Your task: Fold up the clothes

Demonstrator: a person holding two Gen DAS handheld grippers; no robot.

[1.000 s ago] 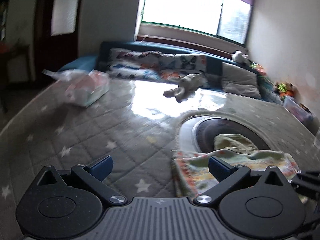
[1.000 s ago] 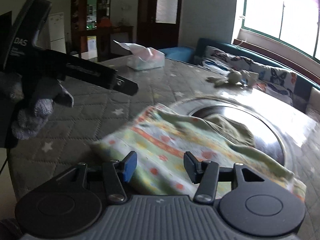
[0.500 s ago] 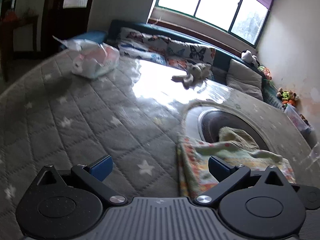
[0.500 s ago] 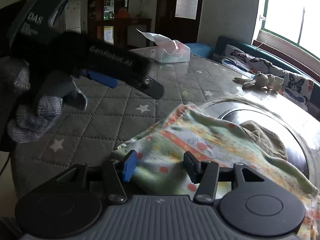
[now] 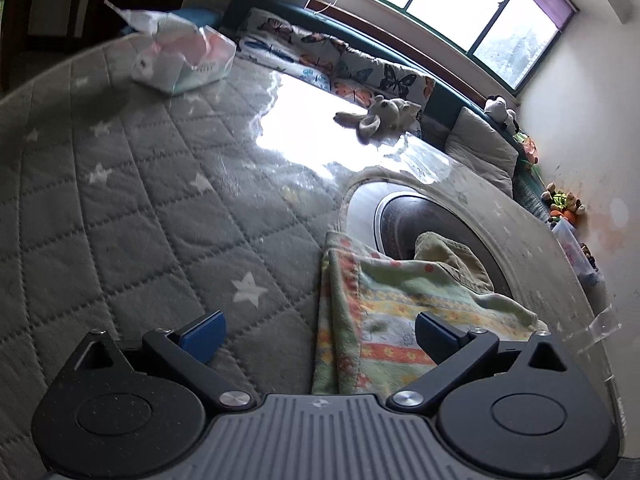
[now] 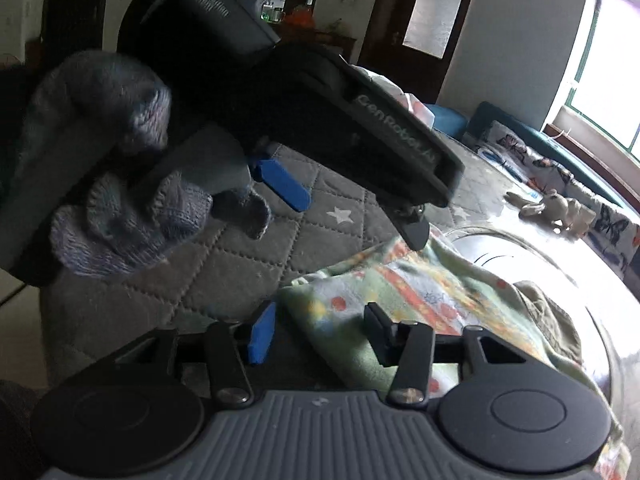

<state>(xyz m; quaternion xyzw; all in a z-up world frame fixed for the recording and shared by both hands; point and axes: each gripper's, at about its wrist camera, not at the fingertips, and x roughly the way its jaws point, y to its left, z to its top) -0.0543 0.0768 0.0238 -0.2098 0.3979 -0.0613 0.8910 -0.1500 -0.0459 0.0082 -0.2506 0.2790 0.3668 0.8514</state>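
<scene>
A green patterned cloth (image 5: 400, 312) with orange and yellow bands lies folded on the grey quilted star cover (image 5: 160, 208). It partly covers an olive garment (image 5: 452, 256). My left gripper (image 5: 320, 336) is open and low over the cloth's left edge, which runs between its fingers. In the right wrist view, the cloth (image 6: 420, 300) has its near corner between the fingers of my right gripper (image 6: 320, 332), which stands open. A hand in a grey knit glove (image 6: 120, 208) holds the left gripper (image 6: 348, 210) just above the cloth's far edge.
A tissue pack (image 5: 184, 60) sits at the far left of the cover, and a plush toy (image 5: 376, 114) lies farther back. A round dark inset (image 5: 420, 216) lies under the clothes. A bench with butterfly cushions (image 5: 360, 76) runs below the window.
Both grippers have come closer and lower to the cloth. The left gripper now straddles its left edge, and the cloth's near corner now sits between the right fingers. Finger gaps look unchanged.
</scene>
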